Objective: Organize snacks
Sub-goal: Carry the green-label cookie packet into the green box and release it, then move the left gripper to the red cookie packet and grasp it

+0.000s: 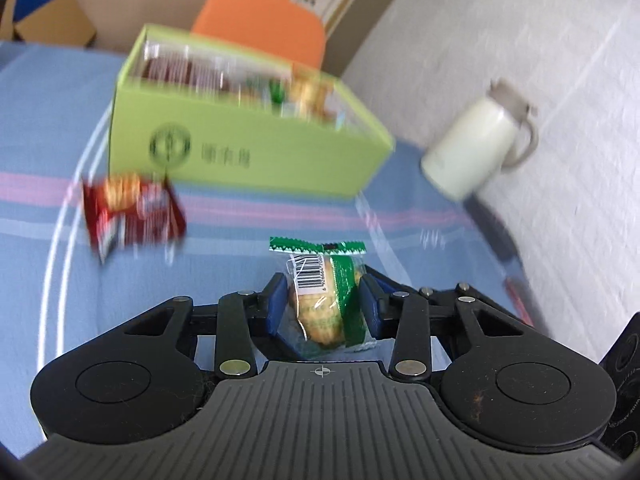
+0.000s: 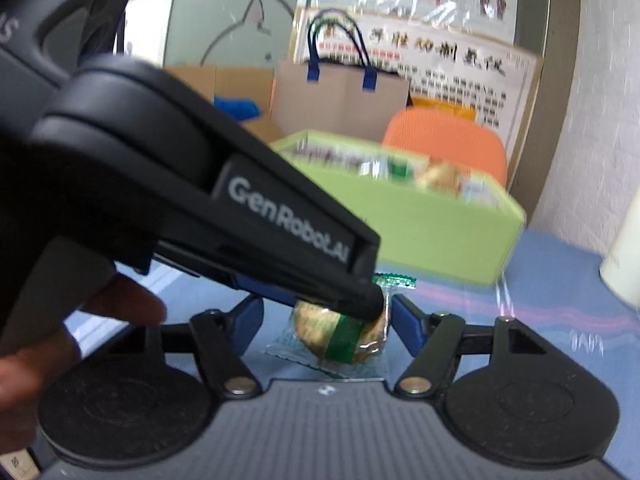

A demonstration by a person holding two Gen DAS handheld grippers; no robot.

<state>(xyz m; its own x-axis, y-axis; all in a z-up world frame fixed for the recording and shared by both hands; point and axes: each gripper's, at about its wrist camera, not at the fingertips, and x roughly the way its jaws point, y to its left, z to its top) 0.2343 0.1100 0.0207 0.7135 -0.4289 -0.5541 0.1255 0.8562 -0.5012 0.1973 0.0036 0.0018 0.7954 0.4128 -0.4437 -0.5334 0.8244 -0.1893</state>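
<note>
the step in hand reads as the pick-up of one snack, with the drop into the box still to come. the left gripper [image 1: 324, 300] has its jaws pinching a cookie pack [image 1: 320, 300], blue pads pressed on both sides. in the right wrist view the same pack [image 2: 340, 332] lies between the right gripper [image 2: 328, 320] pads, which stand spread and clear of it. the pack is clear film with green ends and a barcode, a round tan cookie inside. the green box [image 1: 256, 148], already holding snacks, sits at 12 o'clock from the pack; a red pack [image 1: 132, 212] lies at 10 o'clock on the blue cloth [image 1: 240, 232]. next, i judge, carry the pack over the box rim and let go.
</note>
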